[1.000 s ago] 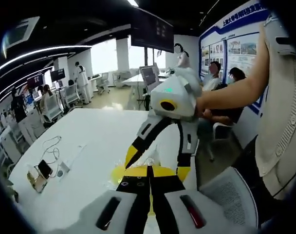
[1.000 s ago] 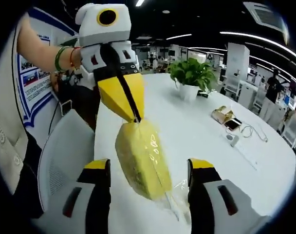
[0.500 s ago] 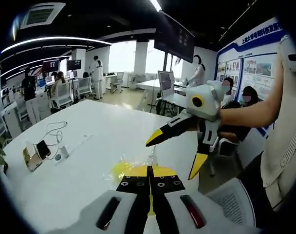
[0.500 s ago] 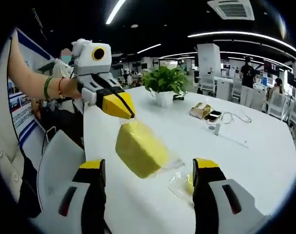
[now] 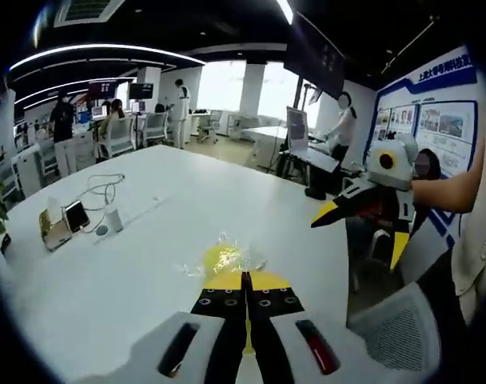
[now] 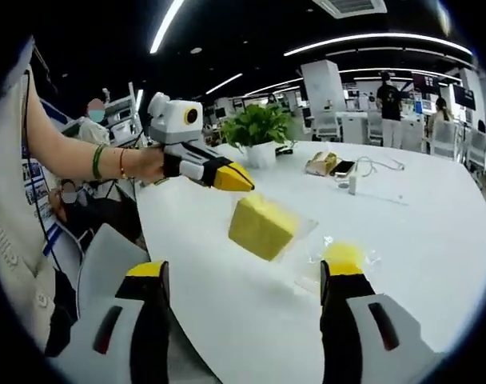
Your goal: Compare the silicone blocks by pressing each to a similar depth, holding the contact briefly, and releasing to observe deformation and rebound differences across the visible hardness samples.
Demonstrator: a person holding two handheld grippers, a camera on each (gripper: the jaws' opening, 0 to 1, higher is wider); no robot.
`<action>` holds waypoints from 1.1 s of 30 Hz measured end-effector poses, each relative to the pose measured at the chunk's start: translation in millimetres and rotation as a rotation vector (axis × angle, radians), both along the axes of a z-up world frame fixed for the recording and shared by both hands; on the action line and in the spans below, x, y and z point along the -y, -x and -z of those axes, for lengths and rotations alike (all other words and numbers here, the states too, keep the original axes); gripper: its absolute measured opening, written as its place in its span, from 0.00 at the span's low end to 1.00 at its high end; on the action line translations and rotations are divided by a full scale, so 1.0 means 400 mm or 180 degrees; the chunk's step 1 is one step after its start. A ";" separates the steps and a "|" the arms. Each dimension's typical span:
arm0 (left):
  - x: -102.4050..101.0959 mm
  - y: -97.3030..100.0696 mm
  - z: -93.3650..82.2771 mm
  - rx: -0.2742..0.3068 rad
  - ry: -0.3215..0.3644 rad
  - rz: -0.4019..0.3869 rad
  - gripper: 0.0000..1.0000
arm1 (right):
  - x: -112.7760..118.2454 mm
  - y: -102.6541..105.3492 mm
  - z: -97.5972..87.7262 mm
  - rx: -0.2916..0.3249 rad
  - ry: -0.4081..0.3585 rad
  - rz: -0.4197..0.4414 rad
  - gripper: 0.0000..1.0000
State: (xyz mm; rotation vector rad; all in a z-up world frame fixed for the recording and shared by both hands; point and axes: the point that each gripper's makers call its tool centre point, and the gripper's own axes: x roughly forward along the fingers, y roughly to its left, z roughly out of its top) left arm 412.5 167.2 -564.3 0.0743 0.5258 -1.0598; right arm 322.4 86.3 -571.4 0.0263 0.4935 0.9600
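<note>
While left tongs pinch shut on the bagged yellow block, right tongs gape. Block looks soft, light; wrap slippery—grip the block's flat faces.

a wide white counter carries a small yellow silicone block in crinkled clear wrap near its close edge. further along lie a phone on a tan case, a small white cylinder and a looped white cable. a potted green plant stands at the far end.
</note>
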 end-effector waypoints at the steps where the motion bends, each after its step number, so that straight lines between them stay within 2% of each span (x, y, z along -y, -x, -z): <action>1: -0.003 -0.006 0.010 -0.0024 0.0004 -0.0017 0.00 | 0.003 0.001 0.006 -0.0026 -0.0008 0.0033 0.71; 7: -0.014 -0.029 0.049 -0.0181 0.0078 -0.0079 0.00 | -0.002 0.017 0.029 -0.0097 -0.0018 0.0104 0.72; 12: -0.034 -0.056 0.088 -0.0253 0.0046 -0.0128 0.00 | 0.005 0.035 0.054 -0.0167 0.0050 0.0120 0.71; 13: -0.039 -0.067 0.080 -0.0292 0.0185 -0.0195 0.00 | 0.012 0.038 0.060 -0.0201 0.0055 0.0150 0.71; 14: -0.047 -0.076 0.082 -0.0307 0.0187 -0.0236 0.00 | 0.015 0.039 0.063 -0.0213 0.0061 0.0161 0.71; 24: -0.131 -0.172 0.124 -0.0222 0.0087 -0.0442 0.00 | 0.031 0.041 0.088 -0.0318 0.0127 0.0232 0.70; 33: -0.196 -0.265 0.210 -0.0348 -0.0003 -0.0617 0.00 | 0.021 0.052 0.117 -0.0426 0.0157 0.0253 0.70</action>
